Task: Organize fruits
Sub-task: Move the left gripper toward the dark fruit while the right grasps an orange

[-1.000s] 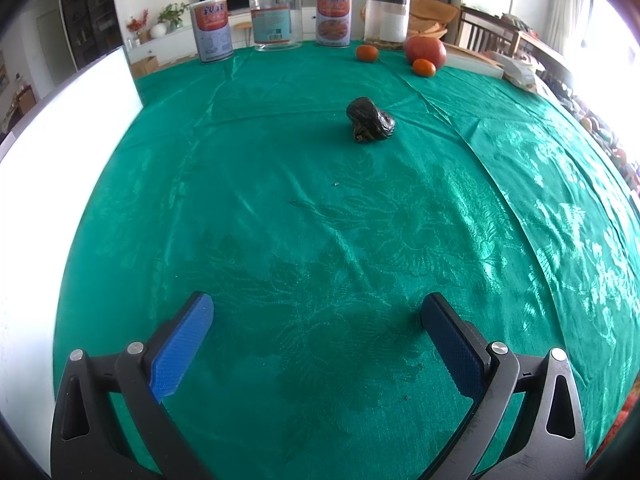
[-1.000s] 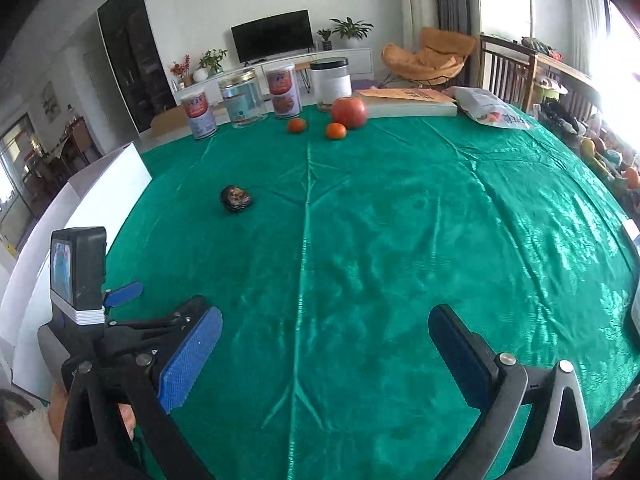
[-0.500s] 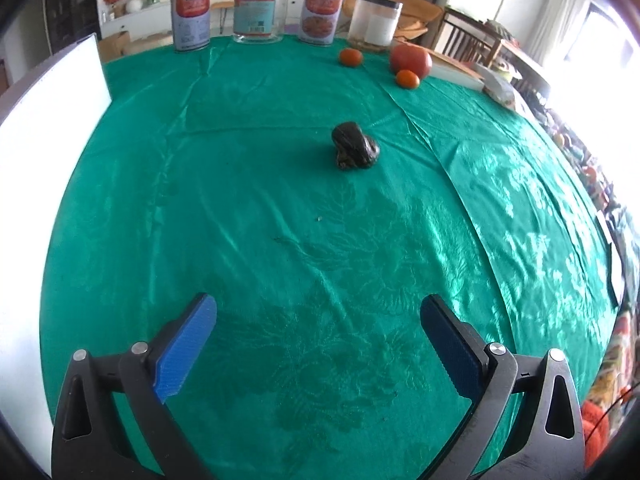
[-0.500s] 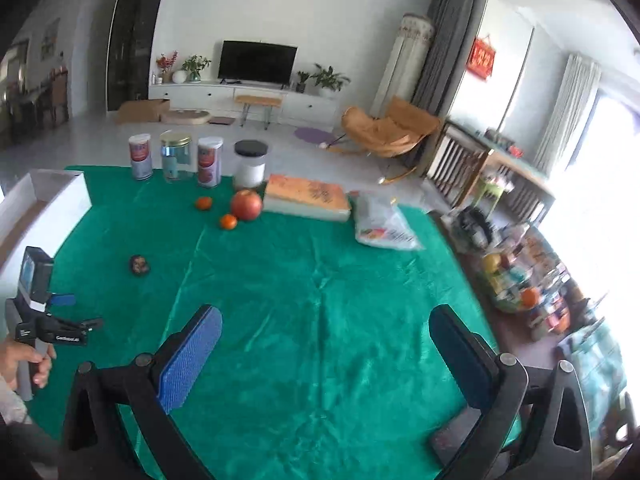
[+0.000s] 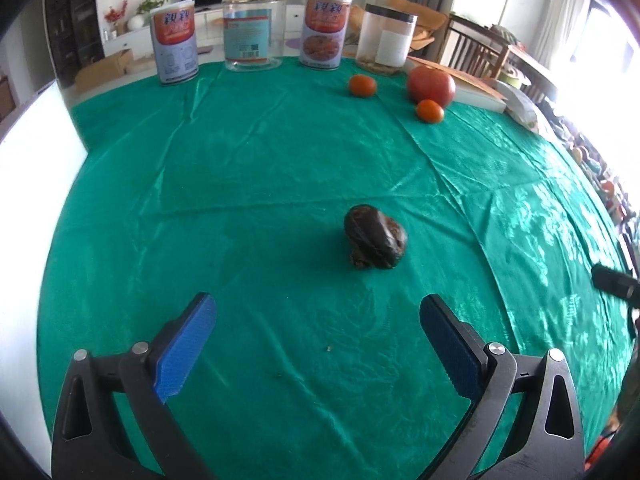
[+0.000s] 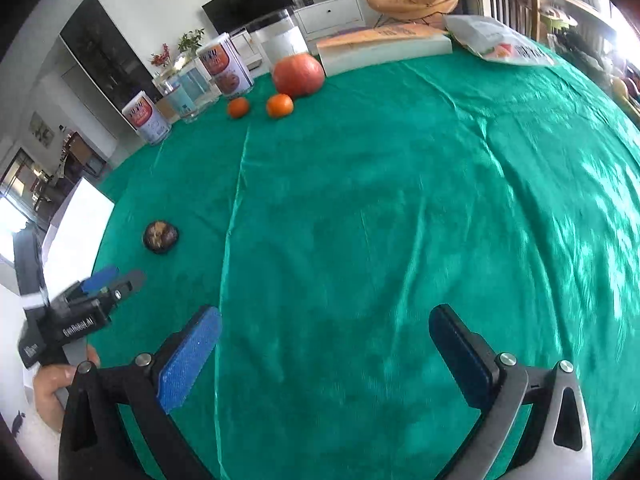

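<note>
A dark wrinkled fruit (image 5: 375,237) lies on the green tablecloth (image 5: 248,184), just ahead of my left gripper (image 5: 316,316), which is open and empty. It also shows in the right wrist view (image 6: 160,236). A big red fruit (image 5: 431,85) and two small oranges (image 5: 362,85) (image 5: 429,111) sit at the far side; they appear in the right wrist view too (image 6: 298,74) (image 6: 238,107) (image 6: 279,105). My right gripper (image 6: 325,330) is open and empty over the cloth. The left gripper (image 6: 108,284) shows at the right view's left edge.
Two cans (image 5: 174,53) (image 5: 325,30), a clear jar (image 5: 252,29) and a white jar (image 5: 385,40) line the far edge. A book (image 6: 384,42) and a bag (image 6: 500,42) lie at the back right. A white box (image 6: 76,220) stands at the left.
My left gripper has moved forward, so the dark fruit is now close ahead of it. My right gripper has come down from high above to low over the cloth.
</note>
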`<state>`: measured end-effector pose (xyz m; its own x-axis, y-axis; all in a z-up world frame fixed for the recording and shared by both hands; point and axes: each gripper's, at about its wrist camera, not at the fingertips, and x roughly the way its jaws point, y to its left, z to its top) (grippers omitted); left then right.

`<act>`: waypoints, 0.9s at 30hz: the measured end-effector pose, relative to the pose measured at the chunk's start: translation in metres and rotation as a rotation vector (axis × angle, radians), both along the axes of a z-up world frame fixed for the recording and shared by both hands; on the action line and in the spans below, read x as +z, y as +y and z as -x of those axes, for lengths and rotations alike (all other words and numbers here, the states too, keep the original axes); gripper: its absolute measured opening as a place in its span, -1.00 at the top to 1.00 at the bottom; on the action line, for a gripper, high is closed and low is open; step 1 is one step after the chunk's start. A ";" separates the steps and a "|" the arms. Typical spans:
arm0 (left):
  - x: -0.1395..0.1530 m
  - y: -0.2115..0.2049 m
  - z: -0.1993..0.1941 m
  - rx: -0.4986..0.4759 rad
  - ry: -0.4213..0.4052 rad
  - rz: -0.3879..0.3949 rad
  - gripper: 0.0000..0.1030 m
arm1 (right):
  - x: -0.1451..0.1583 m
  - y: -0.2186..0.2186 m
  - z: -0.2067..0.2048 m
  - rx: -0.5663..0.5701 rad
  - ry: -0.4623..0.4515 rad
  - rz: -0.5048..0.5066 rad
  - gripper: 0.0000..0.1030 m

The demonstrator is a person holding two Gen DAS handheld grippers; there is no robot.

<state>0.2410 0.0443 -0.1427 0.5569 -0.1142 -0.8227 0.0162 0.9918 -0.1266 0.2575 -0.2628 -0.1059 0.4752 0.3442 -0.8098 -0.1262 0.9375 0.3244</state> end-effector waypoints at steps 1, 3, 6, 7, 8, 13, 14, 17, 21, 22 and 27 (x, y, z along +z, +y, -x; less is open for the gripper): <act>-0.004 0.001 0.001 0.008 -0.022 -0.009 -0.98 | 0.002 0.002 -0.019 0.010 -0.004 -0.008 -1.00; -0.006 -0.006 0.005 0.007 -0.048 -0.066 -0.98 | 0.000 0.010 -0.056 0.036 -0.004 0.026 -0.99; -0.008 -0.014 0.005 0.007 -0.038 -0.114 -0.98 | -0.008 0.033 -0.103 0.072 -0.049 0.122 -0.96; -0.008 -0.014 0.005 0.012 -0.039 -0.117 -0.98 | -0.011 0.038 -0.117 0.077 -0.060 0.124 -0.89; -0.008 -0.012 0.005 0.018 -0.040 -0.113 -0.98 | -0.015 0.044 -0.129 0.078 -0.069 0.108 -0.69; -0.008 -0.006 0.005 0.051 -0.045 -0.100 -0.97 | -0.035 0.078 -0.177 0.102 -0.097 0.098 -0.42; -0.008 -0.006 0.005 0.052 -0.045 -0.101 -0.97 | -0.036 0.087 -0.182 0.106 -0.119 0.128 -0.41; -0.008 -0.006 0.006 0.053 -0.044 -0.107 -0.97 | -0.038 0.103 -0.195 0.092 -0.138 0.190 -0.34; -0.008 -0.006 0.006 0.053 -0.043 -0.109 -0.97 | -0.037 0.115 -0.205 0.078 -0.118 0.216 0.42; -0.008 -0.006 0.006 0.052 -0.043 -0.109 -0.97 | -0.036 0.115 -0.204 0.077 -0.106 0.194 0.42; -0.008 -0.007 0.007 0.052 -0.042 -0.113 -0.97 | -0.019 0.095 -0.149 0.100 -0.078 0.112 0.42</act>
